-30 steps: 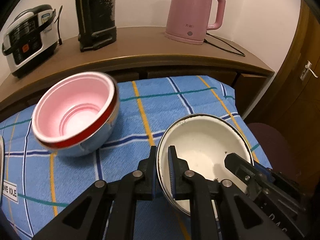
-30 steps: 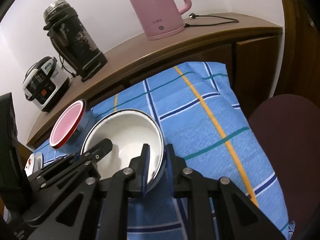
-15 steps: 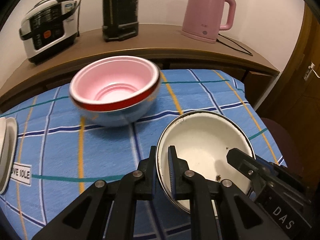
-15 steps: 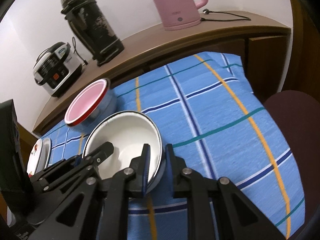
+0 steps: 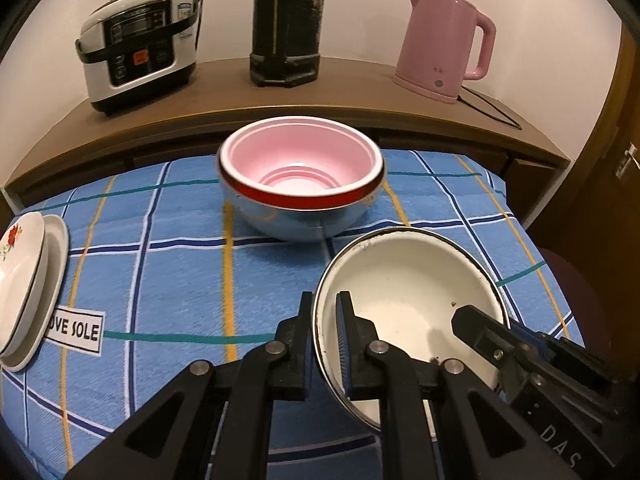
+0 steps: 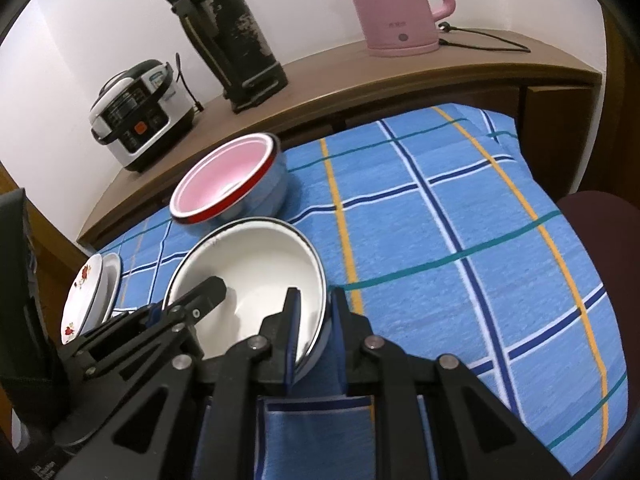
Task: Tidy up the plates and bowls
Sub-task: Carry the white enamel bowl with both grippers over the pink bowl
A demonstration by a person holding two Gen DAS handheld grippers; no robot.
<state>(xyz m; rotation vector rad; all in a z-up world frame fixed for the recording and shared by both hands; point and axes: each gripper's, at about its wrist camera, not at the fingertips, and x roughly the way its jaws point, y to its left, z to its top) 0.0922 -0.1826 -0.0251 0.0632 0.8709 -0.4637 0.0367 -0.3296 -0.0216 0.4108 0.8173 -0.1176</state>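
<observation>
The left gripper is clamping the left rim of the white bowl, one finger inside the bowl and one outside. The right gripper is pinching the opposite rim the same way, its jaws closed on the enamel edge. Both are holding the white bowl between them, tilted a little, above the blue checked cloth; whether its base is touching the cloth cannot be told.

Just beyond the white bowl, the pink bowl with a red rim is sitting upright on the cloth, near the back edge of the table. The two bowls are looking close together but apart.

At the left edge of the cloth, two plates are lying stacked, the top one showing a red flower.

Behind the table, a wooden counter is carrying a rice cooker, a black flask and a pink kettle.
</observation>
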